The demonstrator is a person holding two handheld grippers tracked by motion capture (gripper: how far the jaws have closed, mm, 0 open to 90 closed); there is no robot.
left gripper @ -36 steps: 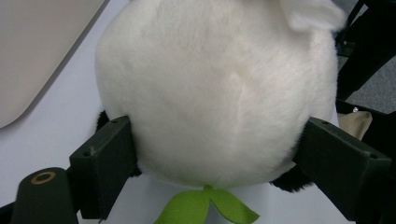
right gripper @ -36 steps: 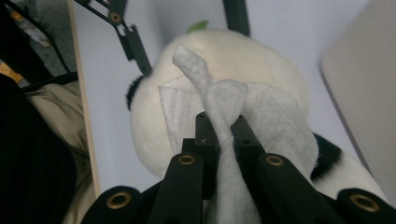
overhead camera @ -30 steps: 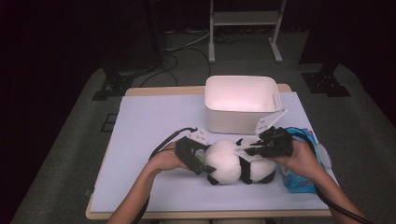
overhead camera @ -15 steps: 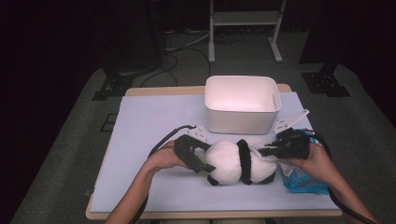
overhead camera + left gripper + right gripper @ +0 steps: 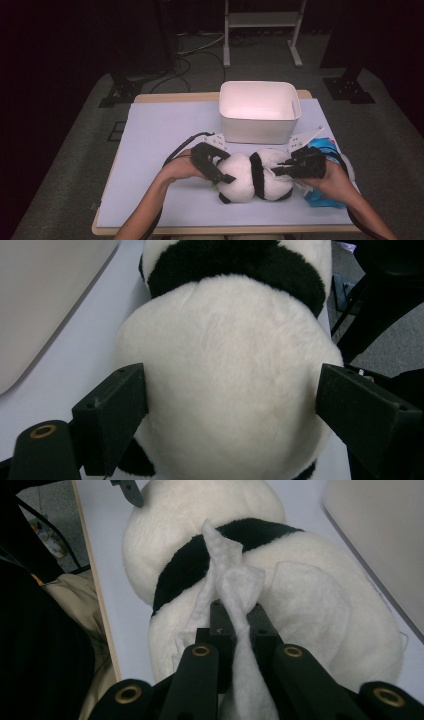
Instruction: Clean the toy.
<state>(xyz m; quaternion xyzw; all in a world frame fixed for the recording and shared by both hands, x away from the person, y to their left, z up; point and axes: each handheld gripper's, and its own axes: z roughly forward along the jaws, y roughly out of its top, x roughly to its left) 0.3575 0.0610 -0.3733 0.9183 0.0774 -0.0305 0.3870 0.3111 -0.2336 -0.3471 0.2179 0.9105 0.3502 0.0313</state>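
Panda-shaped black-and-white plush toy (image 5: 255, 176) lies lengthwise between 2 grippers; left gripper (image 5: 230, 405) clamps its rump, right gripper (image 5: 235, 625), at the opposite end, pinches a white wipe (image 5: 232, 587) against it.

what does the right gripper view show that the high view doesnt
Right gripper view alone: a white wipe pinched in the right gripper, whose fingers are shut on it, draped against the toy. High view alone: the white bin, a blue packet and the left gripper clasping the toy's other end. Both: the panda plush on the table.
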